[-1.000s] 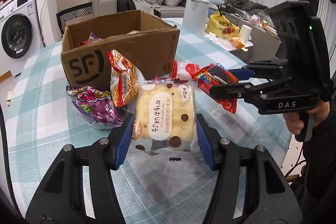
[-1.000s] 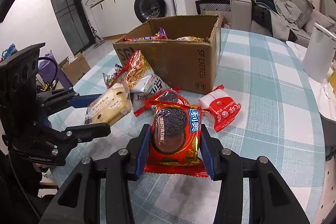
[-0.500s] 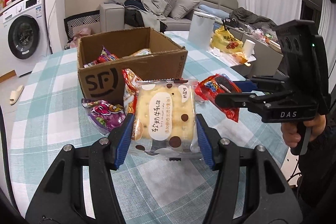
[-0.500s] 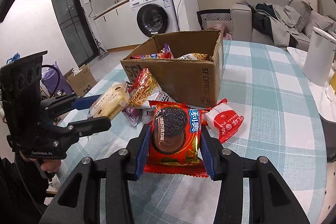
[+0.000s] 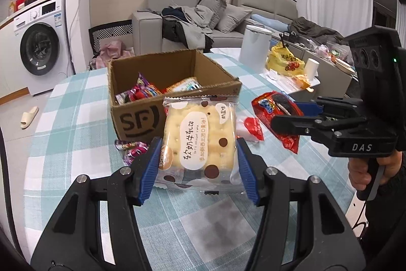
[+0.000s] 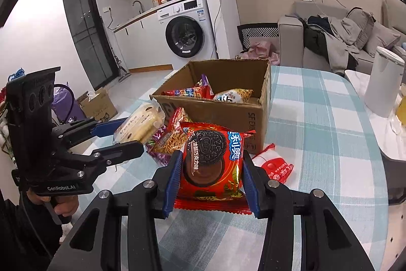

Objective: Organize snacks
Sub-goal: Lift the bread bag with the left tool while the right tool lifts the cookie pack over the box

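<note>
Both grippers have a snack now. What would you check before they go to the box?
1. Left gripper clamped on the cracker pack: ok.
2. Right gripper clamped on the Oreo pack: ok.
3. Both packs off the table: ok.
4. Box open on top: ok.
5. Room left in the box: ok, its far half looks bare.
6. Grip firm enough for the carry: cannot tell.

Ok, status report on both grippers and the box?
Left gripper shut on cracker pack. Right gripper shut on Oreo pack. Box open ahead, nothing blocking.
</note>
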Demonstrator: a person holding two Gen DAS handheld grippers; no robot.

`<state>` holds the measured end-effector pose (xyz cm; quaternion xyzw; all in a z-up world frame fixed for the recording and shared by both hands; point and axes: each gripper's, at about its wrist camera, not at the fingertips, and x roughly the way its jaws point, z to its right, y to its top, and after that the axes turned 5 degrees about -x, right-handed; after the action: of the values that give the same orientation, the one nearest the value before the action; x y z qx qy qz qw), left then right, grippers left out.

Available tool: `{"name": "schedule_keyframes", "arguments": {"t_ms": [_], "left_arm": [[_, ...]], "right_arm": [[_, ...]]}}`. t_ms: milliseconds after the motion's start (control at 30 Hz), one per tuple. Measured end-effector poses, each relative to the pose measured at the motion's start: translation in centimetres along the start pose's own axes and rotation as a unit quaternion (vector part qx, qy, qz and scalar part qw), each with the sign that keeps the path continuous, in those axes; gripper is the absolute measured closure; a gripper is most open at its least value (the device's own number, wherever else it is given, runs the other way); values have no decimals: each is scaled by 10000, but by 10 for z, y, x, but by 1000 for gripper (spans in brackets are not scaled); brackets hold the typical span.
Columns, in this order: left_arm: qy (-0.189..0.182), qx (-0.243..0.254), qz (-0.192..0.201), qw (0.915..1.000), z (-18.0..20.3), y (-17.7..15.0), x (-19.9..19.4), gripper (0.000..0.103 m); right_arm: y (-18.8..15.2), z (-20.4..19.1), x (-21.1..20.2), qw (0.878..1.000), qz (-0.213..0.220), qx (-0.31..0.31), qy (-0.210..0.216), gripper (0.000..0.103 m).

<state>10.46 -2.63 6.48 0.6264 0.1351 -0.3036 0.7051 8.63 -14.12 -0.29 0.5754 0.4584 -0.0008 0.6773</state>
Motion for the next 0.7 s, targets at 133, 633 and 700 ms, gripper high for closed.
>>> {"name": "schedule_keyframes", "arguments": {"t_ms": [133,633,700], "left_arm": [[138,-82,122,9998,-6,11,-2,49],[445,-384,411,9974,-38,52,3,49],[458,-395,429,9972,-42,57,5,49]], "right_arm": [[8,-2,0,10000,64,21,-51,58],[45,0,13,9996,215,154,-93,58],[49,-1,15,9997,212,138,-76,58]]}}
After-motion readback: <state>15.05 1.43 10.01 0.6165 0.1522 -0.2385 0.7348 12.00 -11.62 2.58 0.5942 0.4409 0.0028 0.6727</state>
